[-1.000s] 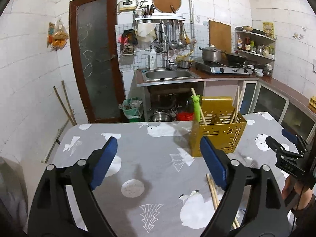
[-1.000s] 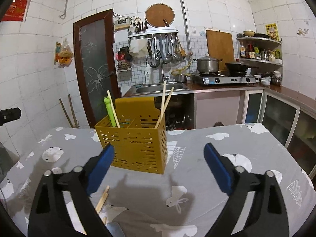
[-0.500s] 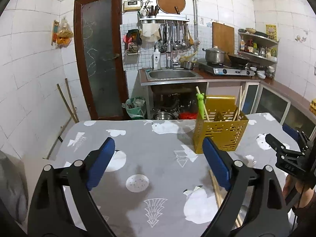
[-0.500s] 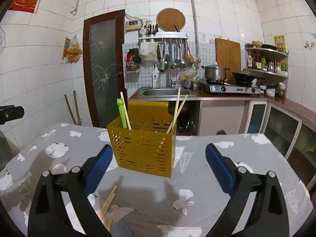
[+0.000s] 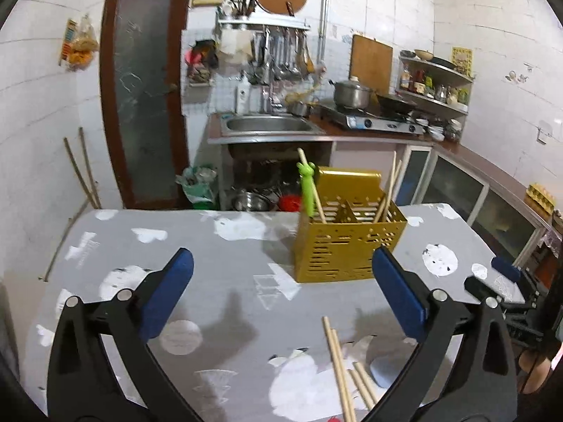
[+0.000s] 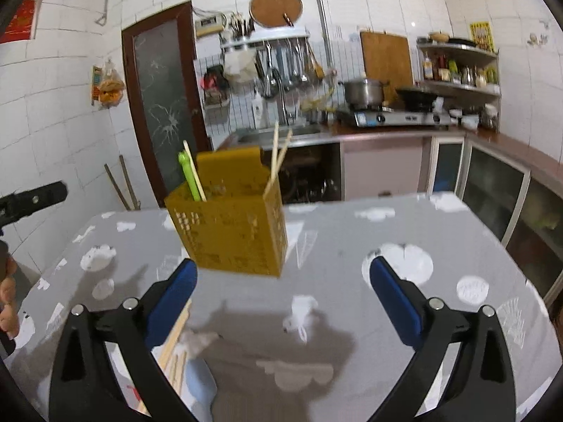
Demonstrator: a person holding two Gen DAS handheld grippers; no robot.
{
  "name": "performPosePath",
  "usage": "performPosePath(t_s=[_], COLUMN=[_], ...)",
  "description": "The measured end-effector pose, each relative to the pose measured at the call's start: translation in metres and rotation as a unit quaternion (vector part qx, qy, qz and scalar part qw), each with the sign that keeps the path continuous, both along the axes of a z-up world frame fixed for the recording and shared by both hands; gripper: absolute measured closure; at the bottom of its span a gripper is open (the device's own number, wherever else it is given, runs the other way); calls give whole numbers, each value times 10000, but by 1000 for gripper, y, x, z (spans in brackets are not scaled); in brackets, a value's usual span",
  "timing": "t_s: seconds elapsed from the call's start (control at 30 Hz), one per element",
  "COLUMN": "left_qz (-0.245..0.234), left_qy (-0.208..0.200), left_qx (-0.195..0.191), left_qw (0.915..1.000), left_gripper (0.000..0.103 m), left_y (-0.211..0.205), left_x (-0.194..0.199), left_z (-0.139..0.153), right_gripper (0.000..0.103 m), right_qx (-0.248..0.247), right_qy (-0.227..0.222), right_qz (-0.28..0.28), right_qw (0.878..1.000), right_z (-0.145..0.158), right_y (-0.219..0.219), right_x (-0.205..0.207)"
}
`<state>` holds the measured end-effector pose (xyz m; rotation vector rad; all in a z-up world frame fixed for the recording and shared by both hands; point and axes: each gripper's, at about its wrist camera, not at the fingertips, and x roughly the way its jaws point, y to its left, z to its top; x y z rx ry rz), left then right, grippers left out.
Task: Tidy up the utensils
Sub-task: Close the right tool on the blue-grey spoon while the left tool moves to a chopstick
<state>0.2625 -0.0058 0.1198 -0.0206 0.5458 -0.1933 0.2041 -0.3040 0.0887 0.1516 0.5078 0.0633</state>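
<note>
Chopsticks (image 5: 339, 365) loose beside one caddy (image 5: 346, 242)

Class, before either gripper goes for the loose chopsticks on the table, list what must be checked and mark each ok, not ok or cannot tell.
1. Left gripper open, holding nothing: ok.
2. Right gripper open, holding nothing: ok.
3. Loose chopsticks in view on the table: ok.
4. Holder upright: ok.
5. Free room in the holder's compartments: cannot tell.
6. All chopsticks put away: not ok.
</note>
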Motion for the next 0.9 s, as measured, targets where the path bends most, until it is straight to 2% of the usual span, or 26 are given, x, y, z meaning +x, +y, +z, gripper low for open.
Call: performPosePath(t_s=[0.13,0.2,0.3,0.43,0.53,0.6,0.67,0.9], left_qz=[-75,-58,-65,229,448,610,609,516], left_qy=[388,607,903,1299,1355,1406,1473,1834], left_qx=[-174,6,244,320,477,575,544,486], left_qw=[9991,9981,9956,9908,9886,9865,9857,9805], left_gripper=[5,5,5,5,5,5,5,5], left_y=[-18,-31,-40,-25,-6,5,13,14], left_x=[23,36,54,66,67,66,64,69], left_z=[-18,-30,-47,-85,-107,-117,-124,-145], right_gripper=[7,7,7,7,9,18,20,26], right_qx=[92,133,-66,-123,-215,-390,-633,-766], right_qy=[494,750,873,945,1016,988,1107,1516], right_qz=[-53,-13,175,250,281,413,512,580], right_qw=[9987,9971,9960,9951,9942,9935,9905,9838], right_z=[-22,-33,-45,-58,-67,-70,-76,-98], right_y=[-1,4,23,42,58,70,80,91], right_x=[5,5,-3,-9,-9,-14,-14,-4])
